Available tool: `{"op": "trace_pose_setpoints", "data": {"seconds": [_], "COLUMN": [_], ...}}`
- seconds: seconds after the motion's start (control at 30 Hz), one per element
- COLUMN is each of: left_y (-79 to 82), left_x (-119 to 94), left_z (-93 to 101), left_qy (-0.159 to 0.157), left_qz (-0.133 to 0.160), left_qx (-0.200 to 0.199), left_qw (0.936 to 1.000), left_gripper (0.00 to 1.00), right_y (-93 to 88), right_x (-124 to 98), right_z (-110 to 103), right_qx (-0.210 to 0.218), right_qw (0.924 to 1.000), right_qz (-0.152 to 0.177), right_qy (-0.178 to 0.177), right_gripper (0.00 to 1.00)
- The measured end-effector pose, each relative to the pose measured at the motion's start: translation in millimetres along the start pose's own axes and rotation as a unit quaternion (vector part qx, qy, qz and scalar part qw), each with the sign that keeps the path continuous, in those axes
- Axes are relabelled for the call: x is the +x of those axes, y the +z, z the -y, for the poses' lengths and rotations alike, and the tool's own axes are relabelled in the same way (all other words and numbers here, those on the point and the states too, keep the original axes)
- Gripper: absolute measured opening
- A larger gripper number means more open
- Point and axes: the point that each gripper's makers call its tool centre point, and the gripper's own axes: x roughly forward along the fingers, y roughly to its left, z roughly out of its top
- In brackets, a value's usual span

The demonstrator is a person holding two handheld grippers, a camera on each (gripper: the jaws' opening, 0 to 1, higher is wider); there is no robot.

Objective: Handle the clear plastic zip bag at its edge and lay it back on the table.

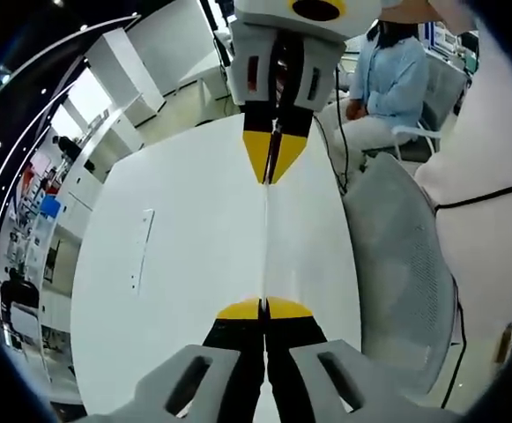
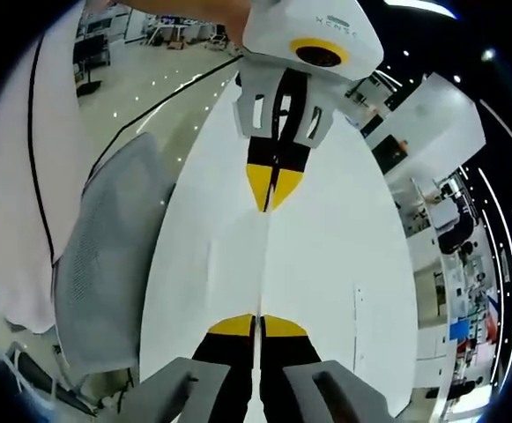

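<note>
Stretching between the two hand-held grippers, the clear plastic zip bag [image 1: 266, 251] showed as a thin, taut, edge-on line held above the white tabletop [image 1: 176, 264], running along the tabletop's middle, well apart from its side edges. The left gripper [image 1: 263, 308], with yellow-tipped black jaws, was pinched tight on one end of the bag's edge, its jaws together with no gap visible. The right gripper [image 2: 257, 325], of the same yellow-and-black make, was likewise clamped on the opposite end, jaws closed on the plastic. In the left gripper view the right gripper [image 1: 274, 159] faced the camera from the far end of the bag; in the right gripper view the left gripper [image 2: 273, 189] did the same. A grey mesh chair [image 1: 405, 264] stood just beside one long edge of the tabletop, and a seated person in a light blue shirt [image 1: 388, 79] was beyond the tabletop's far end.
</note>
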Motion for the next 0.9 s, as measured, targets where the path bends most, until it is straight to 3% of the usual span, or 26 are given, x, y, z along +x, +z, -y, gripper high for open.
{"op": "trace_pose_setpoints", "data": {"seconds": [0.9], "left_y": [-2.6], "left_x": [-0.6], "left_z": [-2.7], "left_qy": [0.004], "left_qz": [0.003], "left_qx": [-0.008], "left_qw": [1.0], "left_gripper": [0.0], "right_y": [-24.0], "right_x": [-3.4], "right_z": [-2.1], "right_qx": [0.017], "right_qw": [0.9998], "right_qz": [-0.011], "right_qy": [0.007], "right_gripper": [0.0]}}
